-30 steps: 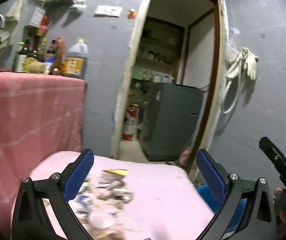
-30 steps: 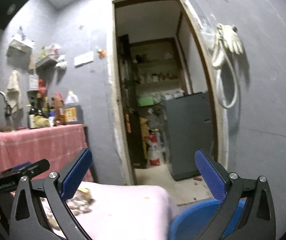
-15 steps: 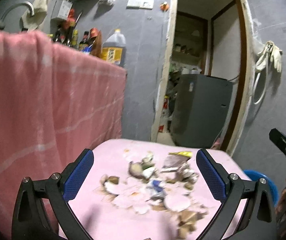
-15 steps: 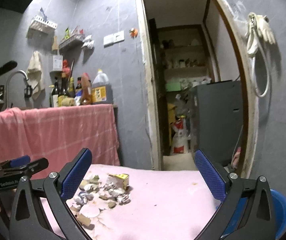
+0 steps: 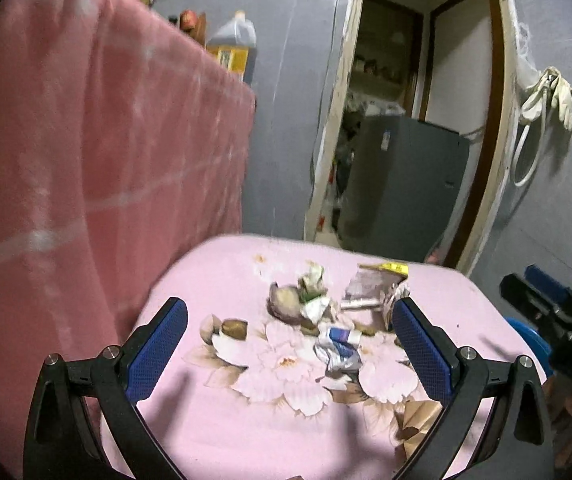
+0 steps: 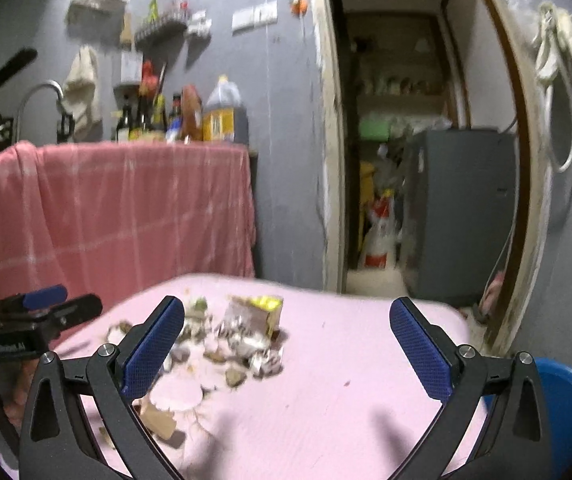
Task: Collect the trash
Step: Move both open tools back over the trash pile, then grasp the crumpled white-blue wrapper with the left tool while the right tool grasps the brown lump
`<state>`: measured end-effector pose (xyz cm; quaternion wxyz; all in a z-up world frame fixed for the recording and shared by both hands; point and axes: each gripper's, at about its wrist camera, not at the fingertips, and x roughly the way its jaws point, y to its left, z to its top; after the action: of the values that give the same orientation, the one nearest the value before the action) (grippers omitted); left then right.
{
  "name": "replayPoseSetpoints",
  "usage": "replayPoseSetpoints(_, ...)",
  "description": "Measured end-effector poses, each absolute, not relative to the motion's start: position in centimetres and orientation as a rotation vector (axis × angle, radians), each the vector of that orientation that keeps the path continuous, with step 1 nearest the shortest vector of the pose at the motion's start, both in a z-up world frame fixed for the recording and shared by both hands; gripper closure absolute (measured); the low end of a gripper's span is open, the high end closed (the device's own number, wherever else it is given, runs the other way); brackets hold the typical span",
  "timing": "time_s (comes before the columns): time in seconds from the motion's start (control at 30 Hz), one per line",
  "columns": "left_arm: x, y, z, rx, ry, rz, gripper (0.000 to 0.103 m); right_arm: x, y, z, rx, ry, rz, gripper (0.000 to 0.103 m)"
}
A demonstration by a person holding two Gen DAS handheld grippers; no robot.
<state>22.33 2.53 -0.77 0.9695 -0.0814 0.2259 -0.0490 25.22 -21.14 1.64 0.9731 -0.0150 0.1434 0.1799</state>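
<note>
A pink floral-print tabletop (image 5: pixel 214 432) carries scattered trash (image 5: pixel 326 312) toward its far edge: crumpled wrappers, paper scraps, a torn carton (image 6: pixel 256 314).

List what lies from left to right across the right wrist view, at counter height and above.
Faucet → hanging rag → dark bottles → oil jug → doorway fridge → hanging gloves.
</note>
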Motion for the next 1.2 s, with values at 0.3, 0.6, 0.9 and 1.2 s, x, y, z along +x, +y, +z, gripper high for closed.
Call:
replayPoseSetpoints(0.3,25.3,2.0,-2.2,-0.179,0.640,-0.173,0.007,29.1,-20.1,-0.8,-0.028,0.555,0.477,0.029)
replayPoseSetpoints(0.6,27.5,1.7,-3.6,-0.236,0.773,-0.264,0.045,30.8,-17.6,-3.0,-0.112,0.717,0.549,0.055)
replayPoseSetpoints(0.9,28.6,0.9,-3.6,-0.232,0.809,-0.304,0.059,31.8,-16.5,-3.8,-0.149,0.793,0.576,0.072)
replayPoseSetpoints(1.2,28.5,0.4,-3.7,-0.220,0.819,-0.316,0.076,31.9,-16.6,-4.0,-0.152,0.806,0.583,0.090)
